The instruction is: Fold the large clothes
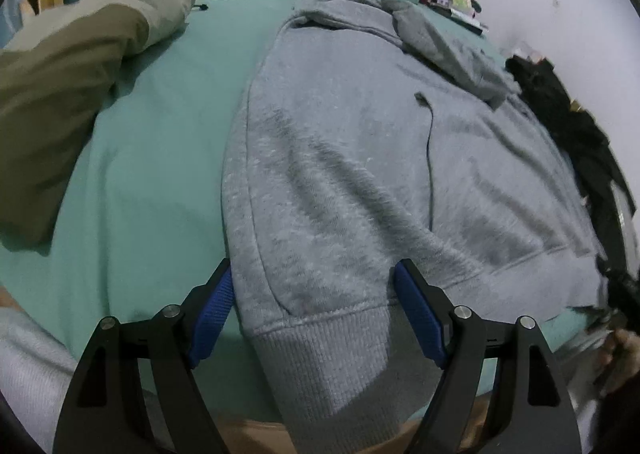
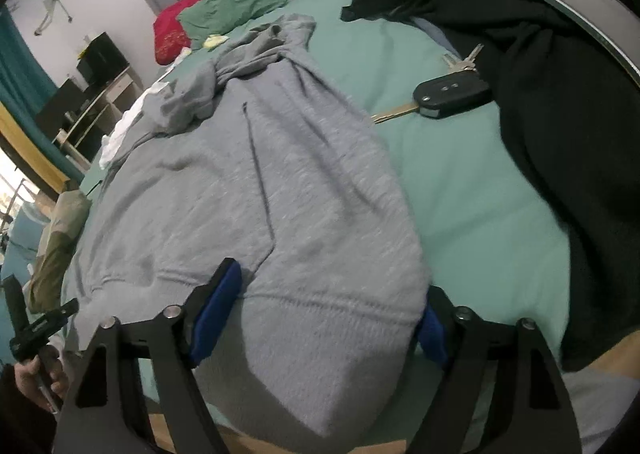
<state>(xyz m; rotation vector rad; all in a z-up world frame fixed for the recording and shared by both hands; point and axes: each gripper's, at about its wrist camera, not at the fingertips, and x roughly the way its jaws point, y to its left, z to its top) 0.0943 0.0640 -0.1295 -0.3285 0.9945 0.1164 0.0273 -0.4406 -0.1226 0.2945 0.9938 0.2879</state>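
My left hand-held gripper (image 1: pixel 312 314) is wide open, straddling the ribbed cuff (image 1: pixel 324 350) of the grey hoodie (image 1: pixel 360 173) at the bed's (image 1: pixel 152 157) near edge; pads not pressing. My right hand-held gripper (image 2: pixel 332 310) is also released, jaws either side of the hem corner (image 2: pixel 320 334), cloth between them, no pinch visible. Both point steeply down. The hoodie lies flat across the bed.
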